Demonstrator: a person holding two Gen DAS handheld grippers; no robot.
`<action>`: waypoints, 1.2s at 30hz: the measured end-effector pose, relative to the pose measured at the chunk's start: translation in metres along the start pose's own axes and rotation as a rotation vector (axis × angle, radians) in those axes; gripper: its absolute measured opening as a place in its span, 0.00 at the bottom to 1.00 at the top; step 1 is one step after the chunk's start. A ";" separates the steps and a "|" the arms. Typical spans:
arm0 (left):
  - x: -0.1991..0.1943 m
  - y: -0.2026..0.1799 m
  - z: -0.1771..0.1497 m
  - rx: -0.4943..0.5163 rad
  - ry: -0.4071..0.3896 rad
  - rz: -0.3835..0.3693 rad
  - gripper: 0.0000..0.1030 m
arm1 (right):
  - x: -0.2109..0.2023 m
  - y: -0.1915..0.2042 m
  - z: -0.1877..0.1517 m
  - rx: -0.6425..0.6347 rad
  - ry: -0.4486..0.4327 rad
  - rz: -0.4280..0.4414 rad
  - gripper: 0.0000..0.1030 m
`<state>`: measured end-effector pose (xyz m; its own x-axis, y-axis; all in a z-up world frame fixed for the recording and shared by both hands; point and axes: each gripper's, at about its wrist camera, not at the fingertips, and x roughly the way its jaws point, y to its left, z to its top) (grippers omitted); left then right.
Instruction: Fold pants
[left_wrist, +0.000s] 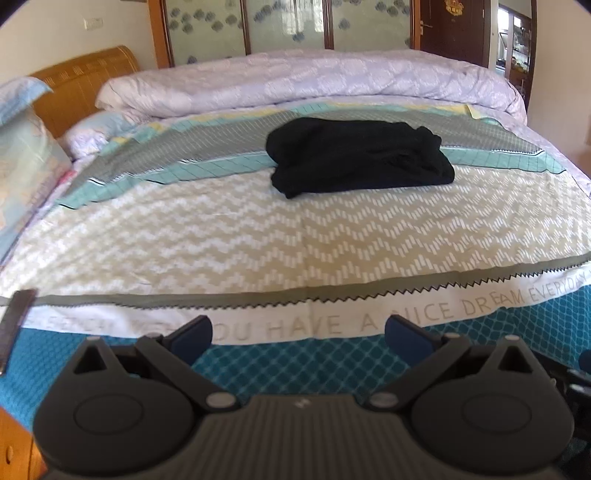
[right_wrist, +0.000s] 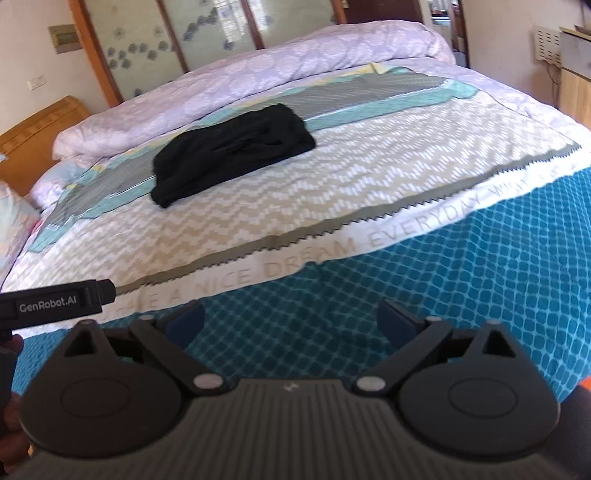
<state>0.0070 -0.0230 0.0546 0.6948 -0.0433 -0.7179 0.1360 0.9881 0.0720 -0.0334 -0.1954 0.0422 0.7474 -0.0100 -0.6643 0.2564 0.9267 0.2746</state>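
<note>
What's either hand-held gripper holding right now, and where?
Nothing. The left hand-held gripper and right hand-held gripper are both open and empty; the black pants lie apart on the bed.

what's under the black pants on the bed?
The black pants lie bunched on the patterned bedspread, across its grey and teal stripes and the edge of the zigzag band. The bedspread right beneath them is covered, so anything there is hidden.

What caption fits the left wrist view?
Open left gripper held back over the bed's edge; folded black pants lie on the patterned bedspread.
</note>
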 end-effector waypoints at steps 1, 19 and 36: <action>-0.005 0.003 -0.001 0.000 0.000 0.005 1.00 | -0.003 0.003 0.001 -0.001 -0.003 0.013 1.00; -0.045 0.023 -0.008 -0.014 -0.080 0.061 1.00 | -0.024 0.027 0.000 -0.040 -0.033 0.048 1.00; -0.046 0.013 -0.015 0.026 -0.063 0.089 1.00 | -0.023 0.021 -0.007 -0.011 -0.024 0.058 1.00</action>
<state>-0.0341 -0.0060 0.0779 0.7477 0.0341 -0.6632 0.0901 0.9842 0.1522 -0.0494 -0.1730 0.0577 0.7756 0.0345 -0.6303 0.2061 0.9300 0.3044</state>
